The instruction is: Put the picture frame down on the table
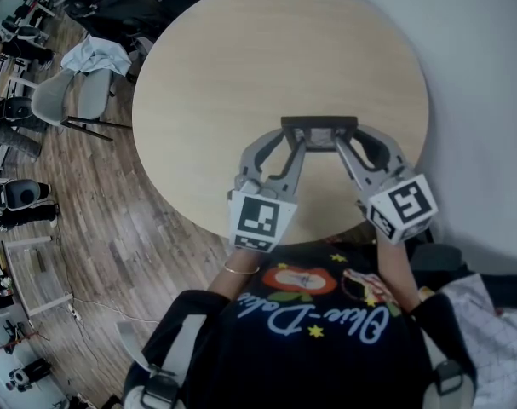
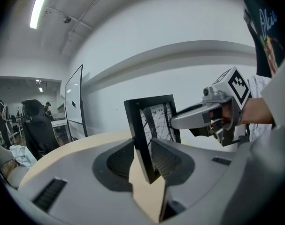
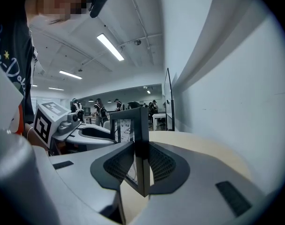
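A black picture frame (image 1: 319, 129) stands upright over the near part of the round wooden table (image 1: 241, 58), held by its two side edges. My left gripper (image 1: 293, 136) is shut on its left edge, and my right gripper (image 1: 347, 140) is shut on its right edge. In the left gripper view the frame (image 2: 149, 125) sits between the dark pads (image 2: 121, 161), with a sketch-like print showing in it. In the right gripper view its edge (image 3: 141, 139) is clamped between the pads (image 3: 162, 165). Whether its bottom edge touches the table I cannot tell.
The table's near edge (image 1: 326, 239) lies just in front of the person's body. A grey chair (image 1: 71, 96) and black office chairs (image 1: 113, 7) stand on the wooden floor at the back left. A white wall (image 1: 479, 100) runs along the right.
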The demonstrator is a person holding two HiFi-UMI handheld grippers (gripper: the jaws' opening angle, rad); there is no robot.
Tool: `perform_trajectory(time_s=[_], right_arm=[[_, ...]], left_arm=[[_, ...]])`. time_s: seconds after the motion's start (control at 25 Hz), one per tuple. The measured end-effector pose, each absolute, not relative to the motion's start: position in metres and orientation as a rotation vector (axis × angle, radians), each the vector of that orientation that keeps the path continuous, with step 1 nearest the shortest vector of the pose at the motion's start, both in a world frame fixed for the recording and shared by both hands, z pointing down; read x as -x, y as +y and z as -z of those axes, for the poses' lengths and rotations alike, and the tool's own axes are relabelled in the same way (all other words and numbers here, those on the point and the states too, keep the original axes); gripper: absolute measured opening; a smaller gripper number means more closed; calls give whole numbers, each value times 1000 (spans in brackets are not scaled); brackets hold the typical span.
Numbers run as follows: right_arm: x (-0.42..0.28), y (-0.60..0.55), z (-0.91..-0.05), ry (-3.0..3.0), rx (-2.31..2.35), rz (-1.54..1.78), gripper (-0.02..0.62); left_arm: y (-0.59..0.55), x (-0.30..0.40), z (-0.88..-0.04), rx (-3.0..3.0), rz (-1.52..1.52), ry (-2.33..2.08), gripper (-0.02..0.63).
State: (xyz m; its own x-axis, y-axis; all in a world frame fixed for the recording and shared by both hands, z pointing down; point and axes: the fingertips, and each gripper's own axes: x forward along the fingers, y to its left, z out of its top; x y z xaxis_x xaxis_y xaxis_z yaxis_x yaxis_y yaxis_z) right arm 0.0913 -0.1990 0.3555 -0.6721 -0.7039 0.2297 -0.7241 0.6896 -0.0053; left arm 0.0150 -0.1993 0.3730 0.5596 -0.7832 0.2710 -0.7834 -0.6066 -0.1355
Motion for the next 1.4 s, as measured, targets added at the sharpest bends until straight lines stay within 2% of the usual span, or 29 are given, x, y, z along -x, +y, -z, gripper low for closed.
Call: perform_trajectory(time_s=[1.4], right_arm=[[-74,-240,-449,-2531,-1106,-414,69]], left_arm=[[-237,4,-470,-2607,-635,-1227,97]])
